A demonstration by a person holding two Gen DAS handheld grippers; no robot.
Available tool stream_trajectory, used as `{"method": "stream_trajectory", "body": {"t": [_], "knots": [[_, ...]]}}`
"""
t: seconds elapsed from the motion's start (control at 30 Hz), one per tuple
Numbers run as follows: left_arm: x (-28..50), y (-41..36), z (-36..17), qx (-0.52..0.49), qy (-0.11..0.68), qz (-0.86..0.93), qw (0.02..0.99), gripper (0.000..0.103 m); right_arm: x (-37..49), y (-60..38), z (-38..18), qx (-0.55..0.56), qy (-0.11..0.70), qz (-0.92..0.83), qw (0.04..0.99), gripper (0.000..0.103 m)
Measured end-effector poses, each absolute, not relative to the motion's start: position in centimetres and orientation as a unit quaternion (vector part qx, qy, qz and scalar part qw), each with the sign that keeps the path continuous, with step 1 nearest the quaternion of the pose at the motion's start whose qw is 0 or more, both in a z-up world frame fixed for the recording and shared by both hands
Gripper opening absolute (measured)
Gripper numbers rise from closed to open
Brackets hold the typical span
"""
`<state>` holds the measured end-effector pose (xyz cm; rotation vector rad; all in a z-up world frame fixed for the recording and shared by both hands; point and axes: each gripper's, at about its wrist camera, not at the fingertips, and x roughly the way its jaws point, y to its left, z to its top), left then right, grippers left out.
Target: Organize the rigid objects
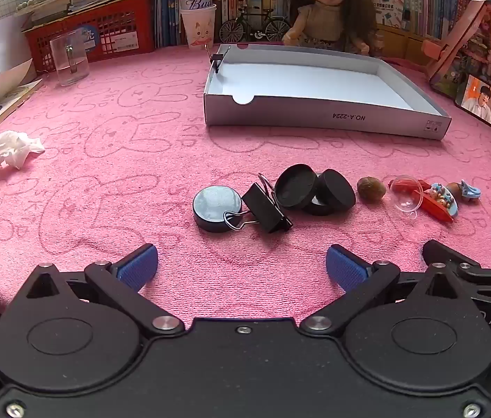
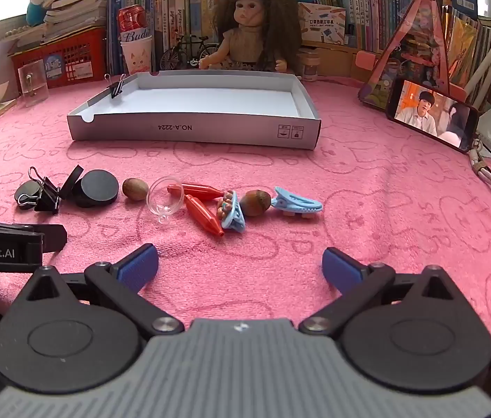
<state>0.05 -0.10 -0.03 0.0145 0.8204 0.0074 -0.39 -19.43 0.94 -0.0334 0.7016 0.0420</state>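
A pink towel with rabbit outlines (image 1: 113, 160) covers the tabletop and runs under both sets of jaws and well beyond them. Far ahead of the jaws lies the shallow white cardboard tray (image 2: 193, 129), its inside bare apart from a small black binder clip (image 2: 116, 87) clamped on the rim at its far left corner. The left gripper (image 1: 242, 264) hangs above the towel with its jaws released and spread wide, nothing between the blue pads (image 1: 139, 266); the right gripper (image 2: 240, 266) hangs the same way, jaws released and empty. Between the jaws and the tray, the loose things lie in a row across the towel. Straight ahead of the left jaws sit a round tin with a silvery top (image 1: 216, 207), a large black binder clip (image 1: 267, 207) touching it, and two black round lids (image 1: 315, 191) leaning on one another. Ahead of the right jaws, slightly to their left, lie a brown nut (image 2: 135, 188), a clear plastic half-shell (image 2: 164, 199), two red pegs (image 2: 203, 214), a blue hair clip with brown beads (image 2: 230, 214), a second nut (image 2: 255, 202) and another blue clip (image 2: 297, 205). Well off to the left of the left jaws lies a crumpled white tissue (image 1: 8, 151).
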Motion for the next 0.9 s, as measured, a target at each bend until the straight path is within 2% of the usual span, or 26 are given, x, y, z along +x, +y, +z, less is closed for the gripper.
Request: {"method": "stream_trajectory", "body": {"t": [0.9], "knots": [[-0.14, -0.18, 0.14, 0.002, 0.392, 0.003, 0.920, 0.103, -0.47, -19.28, 0.96, -0.017, 0.343, 0.020, 0.939, 0.103]]}}
